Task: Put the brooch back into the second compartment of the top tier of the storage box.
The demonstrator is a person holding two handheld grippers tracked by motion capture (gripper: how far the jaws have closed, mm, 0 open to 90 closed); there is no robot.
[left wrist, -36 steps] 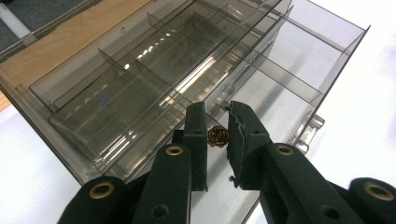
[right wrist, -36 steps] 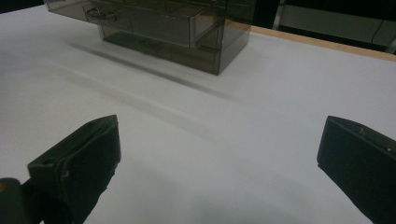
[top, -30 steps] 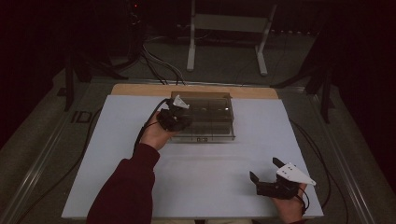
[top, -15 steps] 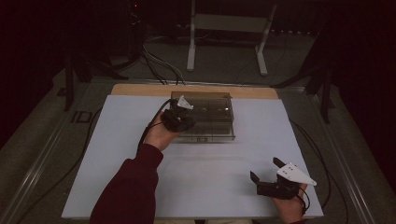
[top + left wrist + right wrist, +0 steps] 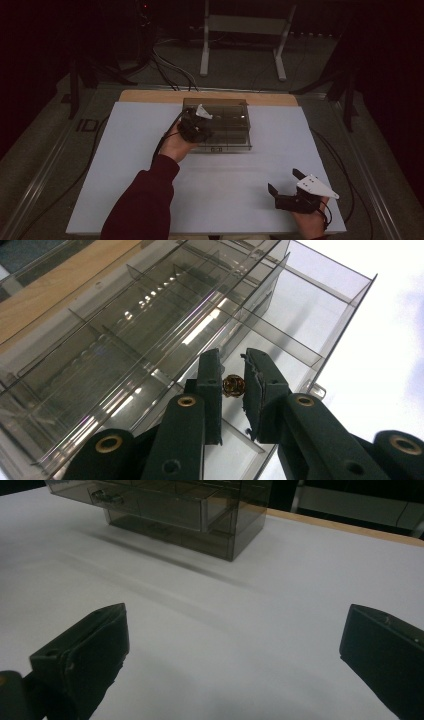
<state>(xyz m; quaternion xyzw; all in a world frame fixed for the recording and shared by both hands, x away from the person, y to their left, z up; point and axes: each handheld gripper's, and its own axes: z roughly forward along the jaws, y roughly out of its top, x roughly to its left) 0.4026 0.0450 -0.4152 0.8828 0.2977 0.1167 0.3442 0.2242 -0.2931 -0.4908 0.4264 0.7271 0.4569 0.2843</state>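
Observation:
A smoky clear plastic organiser box (image 5: 227, 122) with several divided compartments stands at the back middle of the white table. My left gripper (image 5: 196, 128) hovers over the box's left front part. In the left gripper view its jaws (image 5: 232, 360) are nearly together, pinching a small brown-gold bead (image 5: 233, 385) above an open compartment of the box (image 5: 125, 315). My right gripper (image 5: 284, 181) rests near the front right of the table, open and holding nothing. In the right gripper view the wide-apart jaws (image 5: 235, 630) face the box (image 5: 200, 515) across bare white surface.
The white sheet (image 5: 225, 205) covers the table, with a wooden strip (image 5: 150, 95) along the back edge. Cables (image 5: 345, 165) trail off both sides. A metal stand (image 5: 245, 30) is on the floor behind the table.
The left gripper has shifted slightly to the right, farther over the box. The right gripper has stayed in place.

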